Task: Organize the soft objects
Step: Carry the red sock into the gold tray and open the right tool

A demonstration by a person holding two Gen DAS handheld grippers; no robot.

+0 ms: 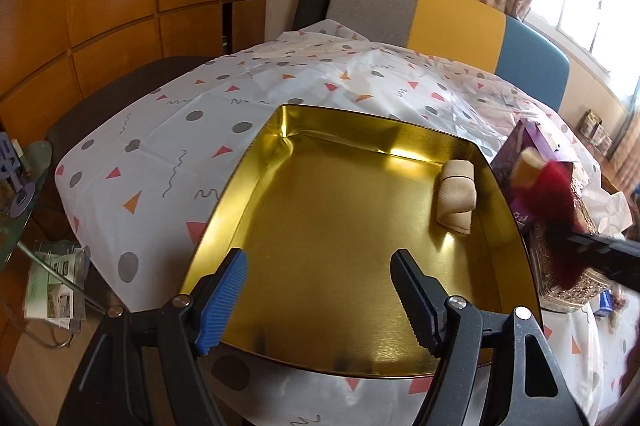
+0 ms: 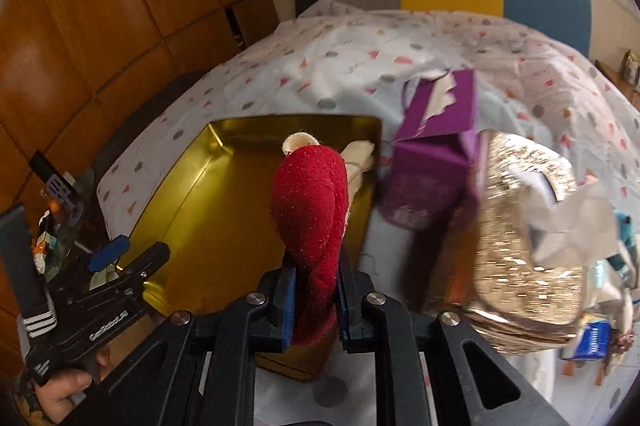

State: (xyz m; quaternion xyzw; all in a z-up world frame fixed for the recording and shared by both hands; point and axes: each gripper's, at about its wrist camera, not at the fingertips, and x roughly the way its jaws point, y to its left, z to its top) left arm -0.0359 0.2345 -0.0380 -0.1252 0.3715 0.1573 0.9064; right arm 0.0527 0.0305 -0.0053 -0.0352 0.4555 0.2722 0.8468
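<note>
Sock (image 2: 310, 210), red fuzzy rolled fabric, feels light and squashy clamped mid-body in my right gripper (image 2: 316, 300); my left gripper (image 1: 320, 290) gapes empty over the gold metal tin (image 1: 256, 162).

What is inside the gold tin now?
Inside the gold tin only one rolled beige cloth lies, near its right wall. The left gripper covers part of the near floor.
</note>
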